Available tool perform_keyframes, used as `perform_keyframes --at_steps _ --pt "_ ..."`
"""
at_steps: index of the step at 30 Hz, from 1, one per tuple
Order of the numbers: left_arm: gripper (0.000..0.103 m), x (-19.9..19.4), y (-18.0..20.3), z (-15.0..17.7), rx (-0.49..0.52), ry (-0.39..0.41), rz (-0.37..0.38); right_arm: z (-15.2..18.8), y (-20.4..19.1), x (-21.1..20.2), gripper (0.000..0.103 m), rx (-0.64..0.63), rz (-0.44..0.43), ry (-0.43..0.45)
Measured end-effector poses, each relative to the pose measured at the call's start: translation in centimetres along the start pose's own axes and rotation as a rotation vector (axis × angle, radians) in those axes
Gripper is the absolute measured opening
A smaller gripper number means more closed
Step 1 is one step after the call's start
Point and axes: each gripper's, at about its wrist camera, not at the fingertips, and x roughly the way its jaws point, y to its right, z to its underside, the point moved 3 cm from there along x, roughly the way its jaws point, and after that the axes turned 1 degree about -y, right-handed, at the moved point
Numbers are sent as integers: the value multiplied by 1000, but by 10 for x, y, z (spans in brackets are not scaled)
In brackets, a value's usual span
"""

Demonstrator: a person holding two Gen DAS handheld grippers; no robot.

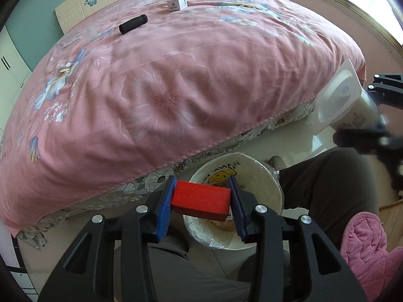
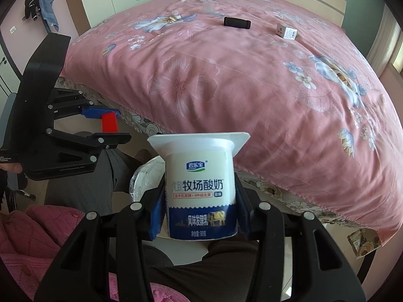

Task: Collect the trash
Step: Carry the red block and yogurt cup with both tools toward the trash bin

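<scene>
My left gripper (image 1: 201,198) is shut on a red block (image 1: 201,200) and holds it above a white lined trash bin (image 1: 270,191) on the floor by the bed. My right gripper (image 2: 200,201) is shut on a white and blue yogurt cup (image 2: 201,176), held upright; the bin (image 2: 143,178) shows behind it. The cup (image 1: 340,100) and right gripper also show at the right of the left wrist view. The left gripper with the red block (image 2: 109,123) shows at the left of the right wrist view.
A pink floral bed (image 1: 176,88) fills the view. On it lie a black cylinder (image 1: 133,24), a small white box (image 1: 177,3) and a clear plastic piece (image 1: 90,34). The person's legs and a pink quilted garment (image 1: 365,246) are close below.
</scene>
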Motion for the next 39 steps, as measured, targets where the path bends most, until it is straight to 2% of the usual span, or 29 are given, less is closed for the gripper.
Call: perform_keyframes --at_steps 17,25,39 --pt "44 64 9 18 -9 -131 43 30 -1 84 48 38 -67 -155" --pt "44 97 13 23 -32 -204 96 45 -7 120 48 13 -89 -232" --pt "44 171 15 26 -124 -343 171 63 -20 201 48 74 -192 -399"
